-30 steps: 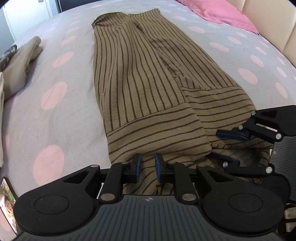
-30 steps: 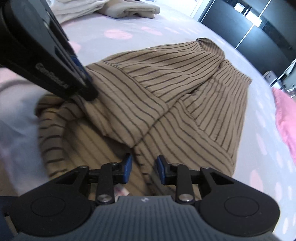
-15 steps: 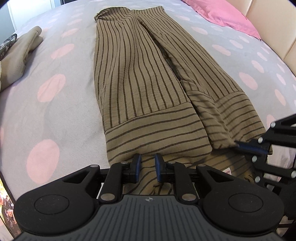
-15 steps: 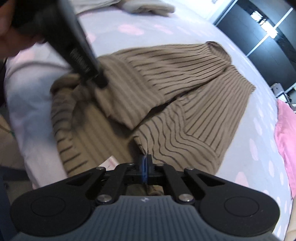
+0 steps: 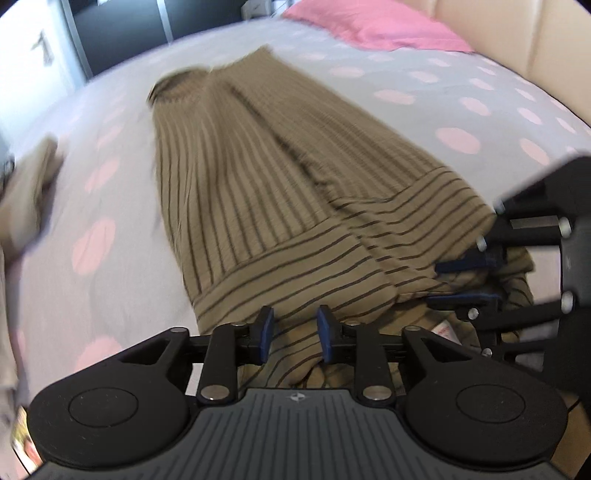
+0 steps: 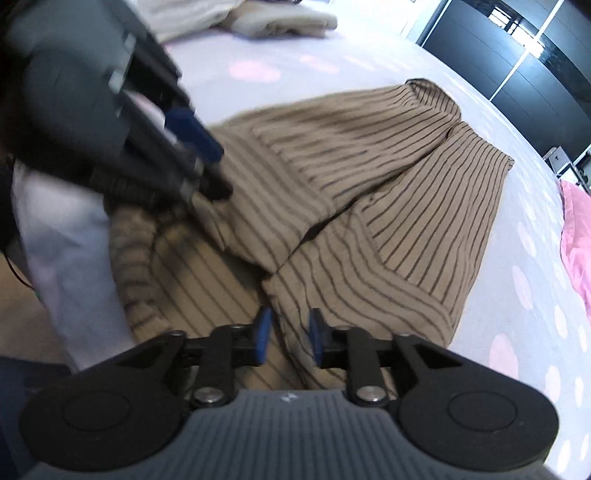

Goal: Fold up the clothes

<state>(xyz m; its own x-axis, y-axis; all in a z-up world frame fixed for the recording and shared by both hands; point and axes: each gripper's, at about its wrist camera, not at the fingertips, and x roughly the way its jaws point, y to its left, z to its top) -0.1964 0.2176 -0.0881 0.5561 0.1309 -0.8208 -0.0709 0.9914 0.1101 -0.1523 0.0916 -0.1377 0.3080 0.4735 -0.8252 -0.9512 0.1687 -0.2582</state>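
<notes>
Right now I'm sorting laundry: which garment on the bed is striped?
The brown garment spread lengthwise mid-bed, under both grippers; the beige clothes piled at the bed's far edge are plain.

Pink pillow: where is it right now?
The pink pillow lies at the top right of the left wrist view, against the beige headboard, beyond the far end of the striped garment.

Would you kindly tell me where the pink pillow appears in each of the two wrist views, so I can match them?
Left wrist view: the pink pillow lies at the top, right of centre, beyond the far end of the striped brown garment.
Right wrist view: the pink pillow shows only as a sliver at the right edge.
Shared landmark: the striped brown garment, spread on the dotted bedspread.
</notes>
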